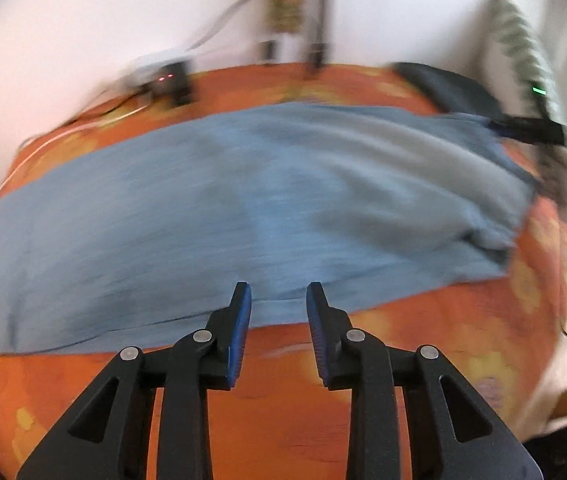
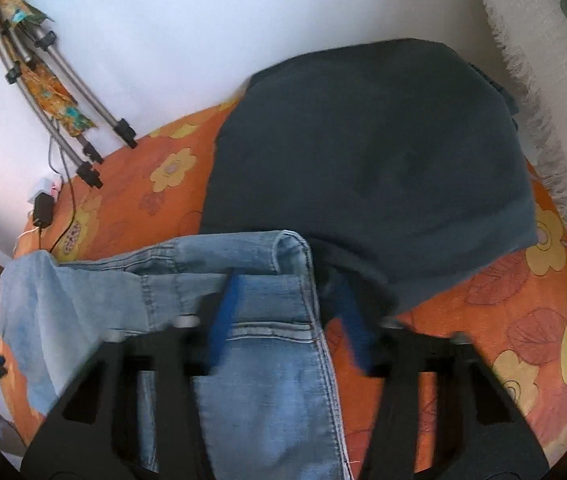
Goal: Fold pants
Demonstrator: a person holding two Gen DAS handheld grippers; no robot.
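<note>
**Jeans spread flat, both claws spread and empty**

Ahead of the left claw [image 1: 278, 300], the jeans [image 1: 219, 208] lie flat across an orange flowered sheet [image 1: 423, 344], their near edge just past the fingertips. The jaws stand spread with nothing between them. Motion blur smears this whole view, so seams and pockets cannot be made out, and the cloth's left end is cut off by the frame.

Under the right claw [image 2: 287, 312], one end of the jeans [image 2: 267, 392] runs back beneath the tool, its hemmed edge rolled over just beyond the tips. The jaws look spread, straddling the cloth without pinching it, though the fingers are blurred. A dark folded garment [image 2: 371, 160] lies ahead and to the right, touching the denim. A tripod [image 2: 63, 92] leans far left.

Denim should handle soft but fairly heavy, draping and holding a crease; the thick hem or side seam looks the surest place to pinch. Whether this end is waist or cuff is unclear.
</note>
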